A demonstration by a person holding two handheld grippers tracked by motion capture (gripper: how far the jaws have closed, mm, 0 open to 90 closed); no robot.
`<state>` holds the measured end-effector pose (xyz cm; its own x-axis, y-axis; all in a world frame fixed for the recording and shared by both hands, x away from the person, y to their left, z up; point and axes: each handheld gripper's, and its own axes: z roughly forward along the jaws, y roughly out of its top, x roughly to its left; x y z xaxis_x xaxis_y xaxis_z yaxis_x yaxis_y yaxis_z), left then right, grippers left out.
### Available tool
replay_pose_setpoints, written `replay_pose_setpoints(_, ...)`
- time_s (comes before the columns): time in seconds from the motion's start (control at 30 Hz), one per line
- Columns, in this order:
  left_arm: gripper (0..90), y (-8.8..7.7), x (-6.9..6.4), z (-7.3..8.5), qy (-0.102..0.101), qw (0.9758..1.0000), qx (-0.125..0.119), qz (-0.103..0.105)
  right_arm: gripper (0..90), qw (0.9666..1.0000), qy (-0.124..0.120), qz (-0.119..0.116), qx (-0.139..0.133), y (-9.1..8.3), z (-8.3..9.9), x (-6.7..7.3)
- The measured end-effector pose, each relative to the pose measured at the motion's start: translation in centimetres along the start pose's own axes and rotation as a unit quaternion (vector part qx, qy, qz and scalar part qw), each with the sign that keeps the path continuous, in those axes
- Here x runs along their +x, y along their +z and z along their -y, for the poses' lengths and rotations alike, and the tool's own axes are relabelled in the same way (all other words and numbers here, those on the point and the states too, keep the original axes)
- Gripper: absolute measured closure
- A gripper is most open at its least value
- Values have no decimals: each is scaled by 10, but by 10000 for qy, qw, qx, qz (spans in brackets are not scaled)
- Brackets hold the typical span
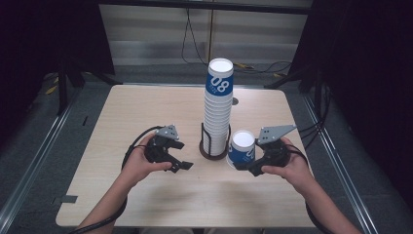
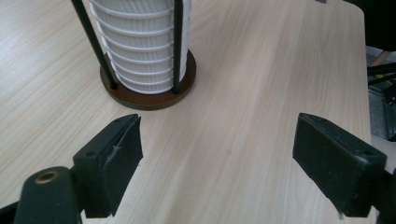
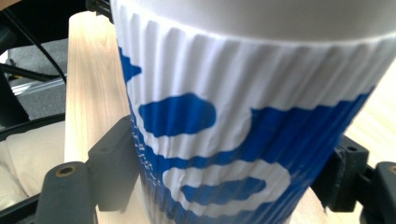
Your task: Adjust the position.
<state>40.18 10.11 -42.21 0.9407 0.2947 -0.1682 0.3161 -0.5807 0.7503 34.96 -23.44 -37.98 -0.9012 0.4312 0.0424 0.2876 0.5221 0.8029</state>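
Right gripper view showed the right tool (image 3: 224, 186) clamped on an inverted blue-and-white paper cup (image 3: 243, 121), just right of the cup stack (image 1: 217, 114). Left tool (image 2: 229, 163) hung wide and empty; setting the cup onto the surface (image 1: 146, 107) seemed next.

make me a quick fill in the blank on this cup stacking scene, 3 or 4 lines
1. The right gripper is shut on a single ____ and white paper cup.
2. The left gripper holds nothing; its jaws stand ____.
3. The tall stack of cups stands in a round ____ holder with black rods.
4. The top cup of the stack bears the number ____.

Missing words: blue; open; brown; 08
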Motion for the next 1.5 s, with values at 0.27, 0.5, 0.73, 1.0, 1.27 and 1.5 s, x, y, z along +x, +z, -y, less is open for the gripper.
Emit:
replay_pose_setpoints(0.27, 157, 6, -3, 2, 102, 9999, 111, 43, 215, 9995, -103, -32, 312, 12, 4, 1)
replay_pose_setpoints(0.5, 157, 7, -6, 3, 101, 9998, 137, 54, 216, 9978, -260, -45, 612, 18, 1, 1)
replay_pose_setpoints(0.73, 157, 9, -9, 4, 158, 9998, 117, 83, 217, 9956, -416, -103, 834, 23, -4, 3)
replay_pose_setpoints(1.0, 157, 9, -11, 3, 182, 9996, 169, 107, 218, 9915, -598, -154, 1142, 29, -10, 6)
replay_pose_setpoints(1.27, 158, 12, -13, 4, 246, 9993, 245, 104, 219, 9872, -717, -235, 1406, 34, -15, 7)
replay_pose_setpoints(1.5, 157, 15, -15, 5, 260, 9990, 329, 130, 219, 9838, -742, -289, 1605, 38, -16, 8)
